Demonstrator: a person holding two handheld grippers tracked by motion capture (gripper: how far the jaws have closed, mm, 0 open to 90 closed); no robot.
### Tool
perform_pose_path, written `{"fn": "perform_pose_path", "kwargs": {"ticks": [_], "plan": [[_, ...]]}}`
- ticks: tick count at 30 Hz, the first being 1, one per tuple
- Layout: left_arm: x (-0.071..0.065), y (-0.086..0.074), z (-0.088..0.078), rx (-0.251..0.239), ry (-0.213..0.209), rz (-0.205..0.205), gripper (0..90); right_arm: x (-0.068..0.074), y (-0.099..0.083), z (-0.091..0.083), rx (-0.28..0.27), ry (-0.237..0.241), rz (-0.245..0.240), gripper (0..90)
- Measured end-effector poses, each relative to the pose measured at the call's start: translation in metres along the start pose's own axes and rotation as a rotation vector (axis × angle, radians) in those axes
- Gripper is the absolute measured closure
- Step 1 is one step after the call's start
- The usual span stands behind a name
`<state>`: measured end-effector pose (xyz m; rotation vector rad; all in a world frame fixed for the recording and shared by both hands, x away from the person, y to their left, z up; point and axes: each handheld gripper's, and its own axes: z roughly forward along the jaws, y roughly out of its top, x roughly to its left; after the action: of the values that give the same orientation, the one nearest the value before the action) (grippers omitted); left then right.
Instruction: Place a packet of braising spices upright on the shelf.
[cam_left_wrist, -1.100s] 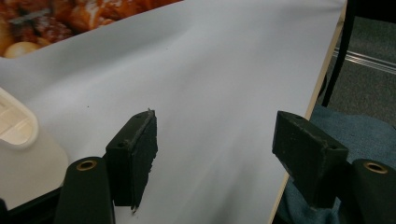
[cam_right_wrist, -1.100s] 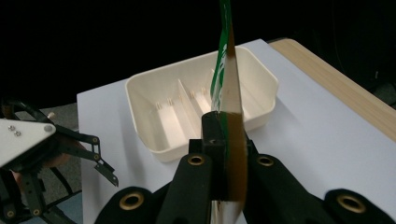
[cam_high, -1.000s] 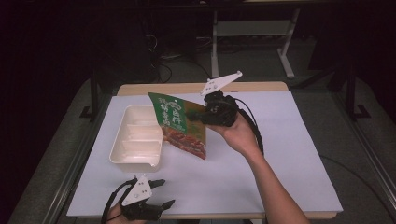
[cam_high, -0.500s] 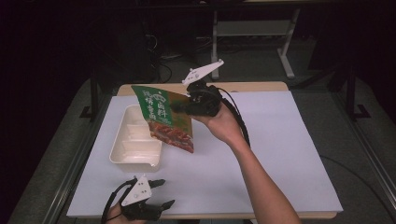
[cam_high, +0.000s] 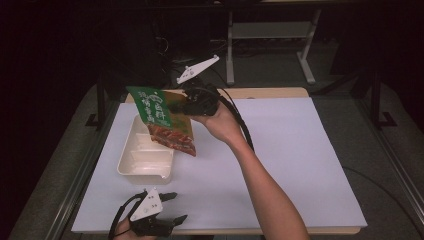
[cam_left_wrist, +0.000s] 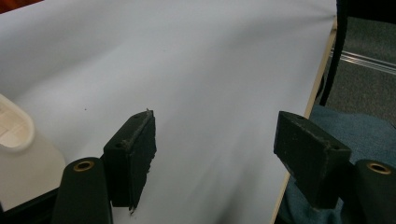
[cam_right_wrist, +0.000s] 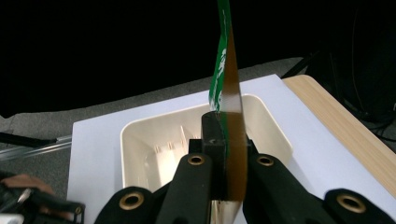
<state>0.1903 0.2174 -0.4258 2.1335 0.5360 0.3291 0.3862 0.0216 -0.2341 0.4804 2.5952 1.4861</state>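
Nearest, at about 7 o'clock on the worktop (cam_high: 280, 165) in the high view, the left gripper (cam_high: 172, 207) lies low at the near edge with its jaws spread wide and nothing between them; the left hand (cam_high: 125, 231) shows just at the frame's bottom. In the left gripper view that gripper (cam_left_wrist: 215, 149) looks across the bare white sheet, with a corner of the tray (cam_left_wrist: 14, 135) at its 9 o'clock.

Farther in, the right forearm (cam_high: 270, 195) rises from about 5 o'clock and runs up toward 11 o'clock, the wrist bent so that the right hand (cam_high: 222, 122) cups its gripper from below. The right gripper (cam_high: 182, 106) points toward 9 o'clock, held well above the worktop, and pinches the pouch (cam_high: 162, 120) by its right edge. In the right gripper view the jaws of this gripper (cam_right_wrist: 223, 140) are pressed together on the pouch (cam_right_wrist: 229, 70), seen edge-on.

The pouch, green above and brown-red below, hangs in the air over the far half of the tray (cam_high: 145, 160), clear of it. Its long axis slants from its top at about 10 o'clock down to its bottom corner at about 4 o'clock, the printed face turned toward the high camera.
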Motion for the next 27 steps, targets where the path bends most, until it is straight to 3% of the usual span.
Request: {"fn": "perform_pose_path", "kwargs": {"ticks": [20, 27], "plan": [[-0.001, 0.0, -0.002, 0.007, -0.001, 0.028, 28.9, -0.006, 0.018, 0.049, -0.028, 0.044, 0.006, 90.0], [-0.002, 0.0, -0.003, -0.005, -0.002, 0.018, 28.9, -0.008, 0.019, 0.065, -0.013, 0.052, -0.005, 90.0]]}}
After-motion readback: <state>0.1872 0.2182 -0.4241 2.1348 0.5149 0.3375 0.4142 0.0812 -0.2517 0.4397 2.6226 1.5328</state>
